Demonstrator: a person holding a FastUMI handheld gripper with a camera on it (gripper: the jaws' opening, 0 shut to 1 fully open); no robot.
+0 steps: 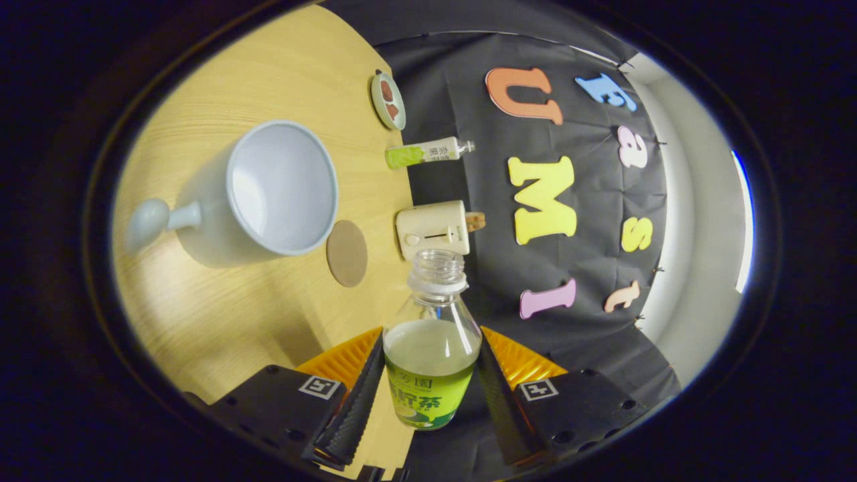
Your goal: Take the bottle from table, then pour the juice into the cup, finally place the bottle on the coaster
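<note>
An uncapped clear bottle (432, 348) with a green label and pale juice sits between my fingers, and the gripper (428, 395) is shut on it. The view is rolled sideways, so the wooden table (221, 321) stands like a wall beside the bottle. A white cup (278, 191) with a knobbed handle rests on the table, its mouth facing me and its inside looking empty. A round brown coaster (347, 253) lies flat on the table just beside the cup's rim, ahead of the fingers. The bottle's open mouth (438, 258) points past the coaster, near the table's back edge.
A cream toaster-like box (434, 229) stands at the table's back edge, just beyond the bottle mouth. Farther along that edge lie a second small green-labelled bottle (428, 152) and a small round dish (388, 100). The black cloth wall hangs behind.
</note>
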